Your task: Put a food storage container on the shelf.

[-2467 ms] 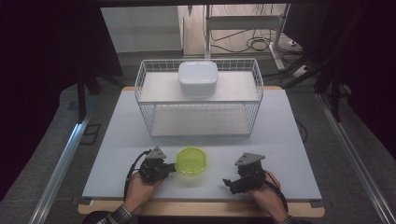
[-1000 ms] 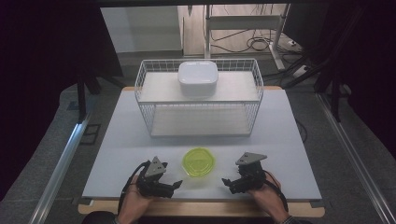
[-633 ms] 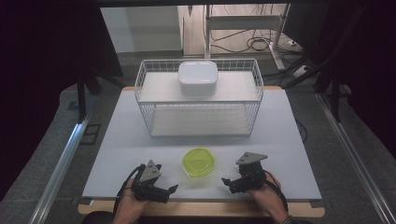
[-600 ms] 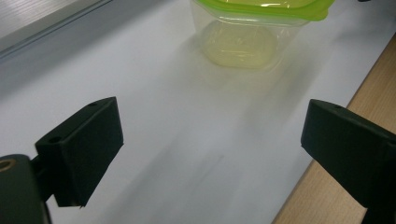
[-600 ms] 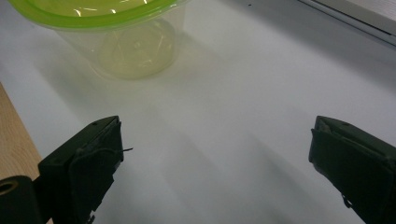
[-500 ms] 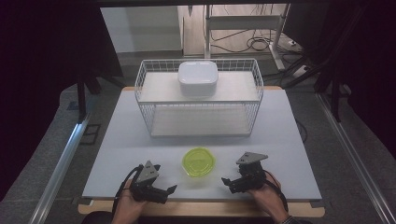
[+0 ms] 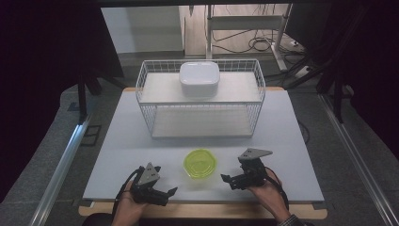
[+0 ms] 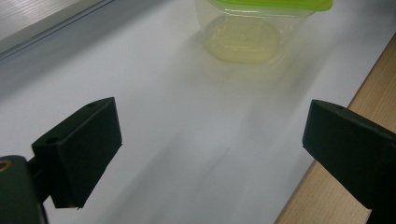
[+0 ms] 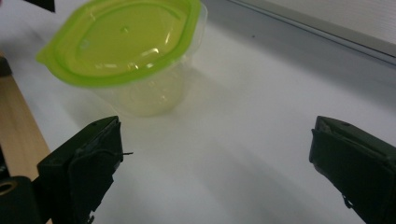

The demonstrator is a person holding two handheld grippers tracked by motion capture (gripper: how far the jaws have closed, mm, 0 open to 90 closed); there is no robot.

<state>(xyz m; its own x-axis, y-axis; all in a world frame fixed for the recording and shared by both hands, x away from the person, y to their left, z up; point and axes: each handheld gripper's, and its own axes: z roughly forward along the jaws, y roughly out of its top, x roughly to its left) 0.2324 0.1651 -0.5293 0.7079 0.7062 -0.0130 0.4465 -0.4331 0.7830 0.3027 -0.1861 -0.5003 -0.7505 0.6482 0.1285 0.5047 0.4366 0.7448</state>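
Your clear plastic container with the lime-green lid [image 7: 200, 163] sits on the white worktop [image 7: 291, 136] between your hand-held grippers, touching neither. Your left hand-held gripper [image 7: 164, 194], jaws just opened wide, holds nothing; your right hand-held gripper [image 7: 229, 182] gapes empty too. Beyond stands a white wire basket [image 7: 202, 120] carrying a white lidded box [image 7: 199, 78].

The container [image 9: 140, 88] is seen to be of clear, slightly cloudy plastic, capped by a glossy lime-green plastic lid [image 9: 121, 39] on which highlights are caught. The tabletop [image 7: 141, 141] is covered in a smooth, matt white sheet — its near edge [image 7: 202, 211] shows pale wood grain. The basket [image 7: 256, 101] is made of white-coated wire; a smooth white lidded box [image 7: 199, 79] rests on it. The jaws of both grippers are matt black — seemingly plastic.
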